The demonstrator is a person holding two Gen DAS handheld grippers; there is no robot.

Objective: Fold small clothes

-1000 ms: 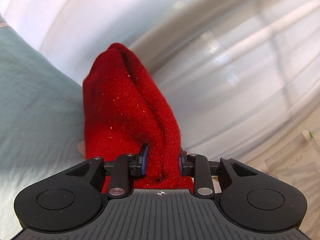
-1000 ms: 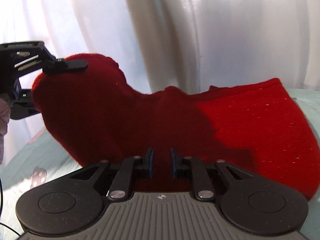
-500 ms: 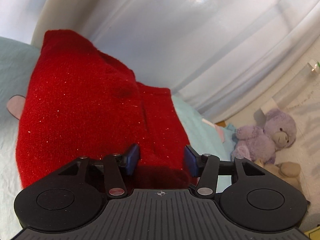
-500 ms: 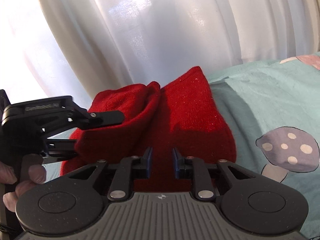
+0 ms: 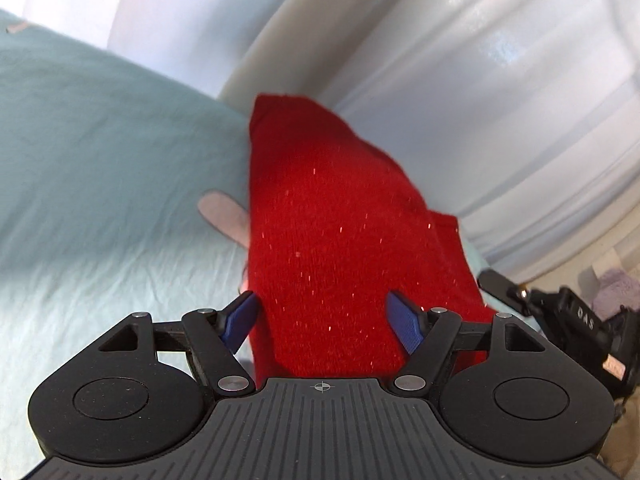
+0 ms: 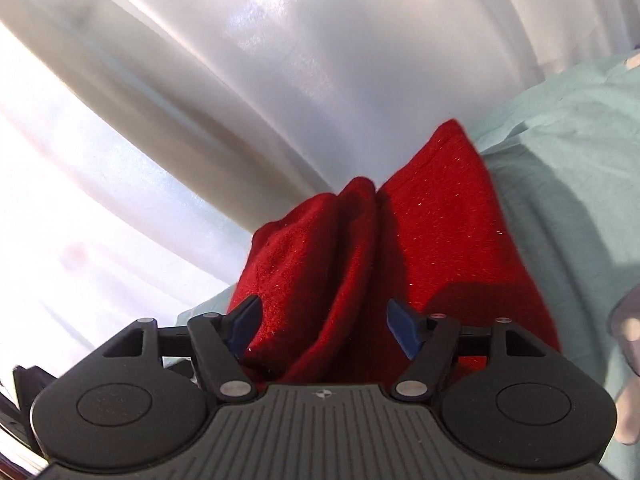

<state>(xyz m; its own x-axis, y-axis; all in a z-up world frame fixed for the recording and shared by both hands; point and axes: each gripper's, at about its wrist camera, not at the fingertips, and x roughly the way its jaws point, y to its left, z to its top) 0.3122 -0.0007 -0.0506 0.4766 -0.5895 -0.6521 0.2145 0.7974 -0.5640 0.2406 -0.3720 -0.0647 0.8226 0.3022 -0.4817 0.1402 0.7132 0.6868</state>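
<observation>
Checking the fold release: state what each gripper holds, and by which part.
Nothing is held. The left gripper and right gripper are opening; the red knit garment lies between their pads on the bedsheet, unpressed.

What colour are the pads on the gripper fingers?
Blue, on black fingers; the left gripper pads show it best in the left wrist view.

A bed covered by a pale teal sheet [image 5: 100, 152] carries a red knitted garment [image 5: 336, 248], folded over on itself, lying near the sheet's edge beside white curtains [image 6: 280, 80].
</observation>
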